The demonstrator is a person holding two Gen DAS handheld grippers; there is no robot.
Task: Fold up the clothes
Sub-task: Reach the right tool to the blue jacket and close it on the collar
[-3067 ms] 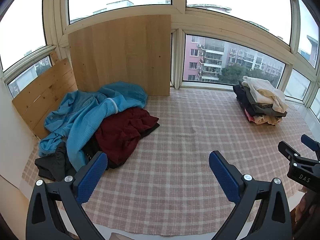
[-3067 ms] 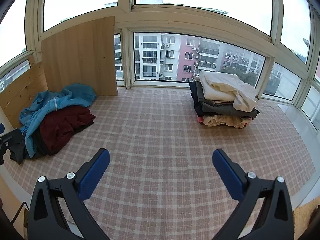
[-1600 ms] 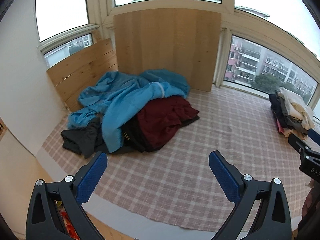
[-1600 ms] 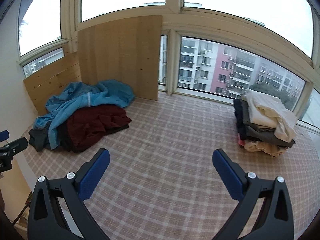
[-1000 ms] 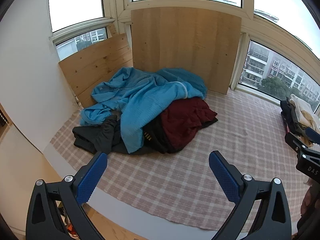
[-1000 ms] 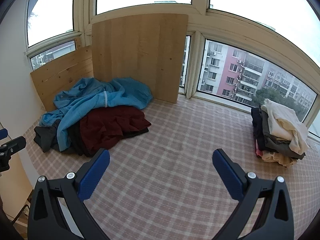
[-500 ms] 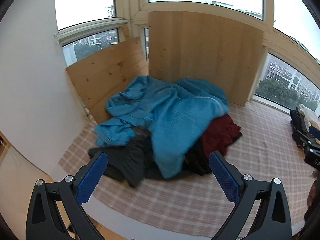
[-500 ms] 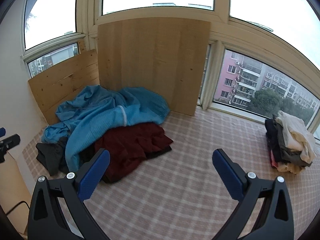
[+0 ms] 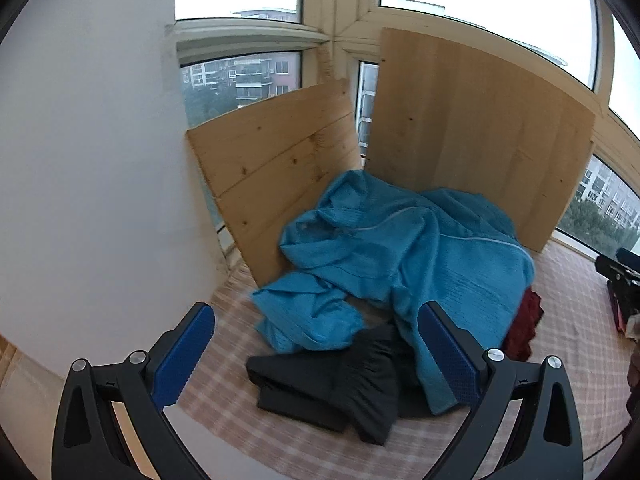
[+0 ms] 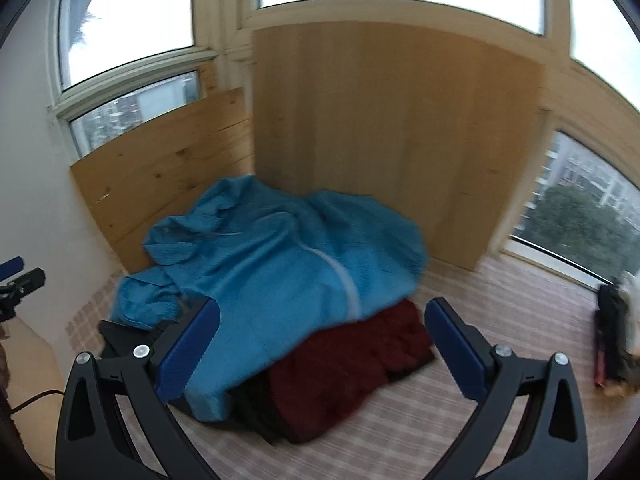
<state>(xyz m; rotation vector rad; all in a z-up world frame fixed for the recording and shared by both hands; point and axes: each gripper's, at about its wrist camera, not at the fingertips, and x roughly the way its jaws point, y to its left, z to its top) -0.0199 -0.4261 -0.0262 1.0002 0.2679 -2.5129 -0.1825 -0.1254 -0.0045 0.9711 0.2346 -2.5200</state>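
Observation:
A heap of unfolded clothes lies on the plaid cloth in the corner. A blue garment (image 9: 404, 252) lies on top, with a black garment (image 9: 340, 384) in front and a dark red garment (image 10: 352, 364) at its right. My left gripper (image 9: 316, 348) is open and empty, facing the black garment and the blue sleeve. My right gripper (image 10: 322, 338) is open and empty, facing the blue garment (image 10: 280, 264) and the red one. Neither touches the clothes. A stack of folded clothes (image 10: 616, 332) shows at the far right.
Two wooden boards (image 9: 280, 168) (image 10: 392, 140) lean against the windows behind the heap. A white wall (image 9: 88, 184) stands at the left. The plaid cloth (image 10: 492, 420) covers the surface. The other gripper shows at the edge of each view (image 9: 624, 280) (image 10: 16, 280).
Both grippers have swung left and moved closer to the heap of clothes. The folded stack has slid to the right edge of view. Both stay open.

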